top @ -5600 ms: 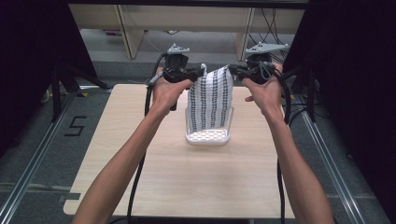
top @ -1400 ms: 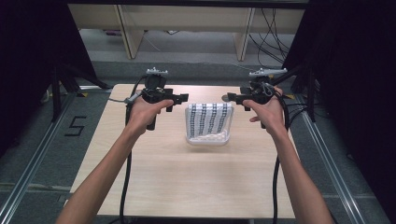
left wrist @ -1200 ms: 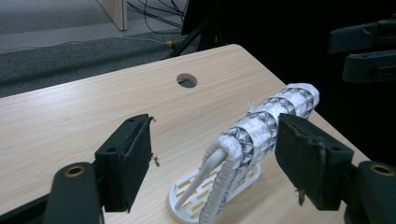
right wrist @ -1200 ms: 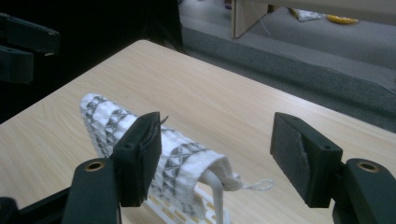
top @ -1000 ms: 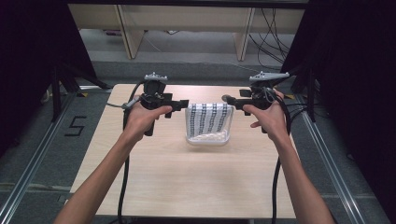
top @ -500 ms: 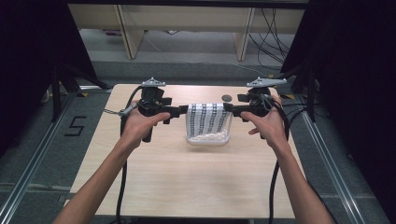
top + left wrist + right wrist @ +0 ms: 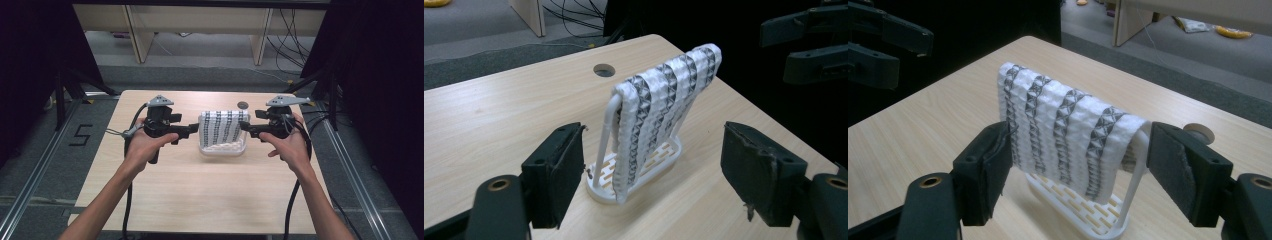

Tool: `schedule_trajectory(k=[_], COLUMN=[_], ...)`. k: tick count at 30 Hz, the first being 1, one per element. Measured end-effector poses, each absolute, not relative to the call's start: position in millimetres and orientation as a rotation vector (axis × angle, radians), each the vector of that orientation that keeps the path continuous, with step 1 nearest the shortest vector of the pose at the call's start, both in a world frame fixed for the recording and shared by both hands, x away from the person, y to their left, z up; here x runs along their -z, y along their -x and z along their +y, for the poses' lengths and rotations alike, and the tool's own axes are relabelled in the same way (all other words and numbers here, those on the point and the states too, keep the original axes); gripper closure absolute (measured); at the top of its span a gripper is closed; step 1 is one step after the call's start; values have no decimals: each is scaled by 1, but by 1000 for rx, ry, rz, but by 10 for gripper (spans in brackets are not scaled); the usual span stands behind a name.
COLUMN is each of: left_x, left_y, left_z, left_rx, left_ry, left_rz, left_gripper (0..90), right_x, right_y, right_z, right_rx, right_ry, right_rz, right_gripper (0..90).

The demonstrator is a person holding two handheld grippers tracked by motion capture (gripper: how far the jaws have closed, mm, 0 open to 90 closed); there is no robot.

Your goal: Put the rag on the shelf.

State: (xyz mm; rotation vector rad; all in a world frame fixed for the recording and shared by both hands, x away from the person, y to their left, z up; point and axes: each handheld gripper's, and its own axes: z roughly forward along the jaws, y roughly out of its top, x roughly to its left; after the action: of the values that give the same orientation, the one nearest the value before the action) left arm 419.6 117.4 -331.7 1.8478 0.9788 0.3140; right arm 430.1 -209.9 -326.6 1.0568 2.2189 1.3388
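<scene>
At the centre of the high view, a white slotted rack (image 7: 223, 148) on the tabletop (image 7: 200, 195) carried a striped cloth (image 7: 223, 126), flanked by the wide-open left gripper (image 7: 196, 129) and right gripper (image 7: 243, 126).

I am working in what looks like a lab or recording bay rather than a home: a bare pale wooden table (image 7: 210, 185) stands alone on grey carpet floor (image 7: 40, 150), hemmed in left and right by black curtains (image 7: 30, 60) and dark metal stand legs (image 7: 67, 87). Metal rails (image 7: 30, 175) run along the floor on both sides, a "5" (image 7: 81, 135) is marked on the floor to the left, and at the far end loose cables (image 7: 287, 30) hang around plain wooden furniture legs (image 7: 260, 35).
</scene>
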Motion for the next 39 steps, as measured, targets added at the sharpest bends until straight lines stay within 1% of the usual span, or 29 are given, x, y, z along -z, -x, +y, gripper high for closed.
schedule_trajectory(k=[10, 26, 35, 39], left_x=[343, 364, 376, 384], left_y=[-403, -382, -369, -365], left_z=[122, 133, 137, 138], left_rx=[-305, -300, -299, -276], left_ry=[-1843, -1844, -1867, -1885], left_rz=[961, 960, 942, 912], left_gripper=[247, 247, 245, 233], right_x=[343, 362, 376, 380], right_y=[-419, -399, -384, -380], right_z=[-212, -209, -212, -214], right_rx=[-1383, -1309, -1309, -1298], right_ry=[-1071, -1057, -1062, -1020], right_rz=[2213, 2270, 2303, 2299], right_gripper=[267, 262, 254, 254])
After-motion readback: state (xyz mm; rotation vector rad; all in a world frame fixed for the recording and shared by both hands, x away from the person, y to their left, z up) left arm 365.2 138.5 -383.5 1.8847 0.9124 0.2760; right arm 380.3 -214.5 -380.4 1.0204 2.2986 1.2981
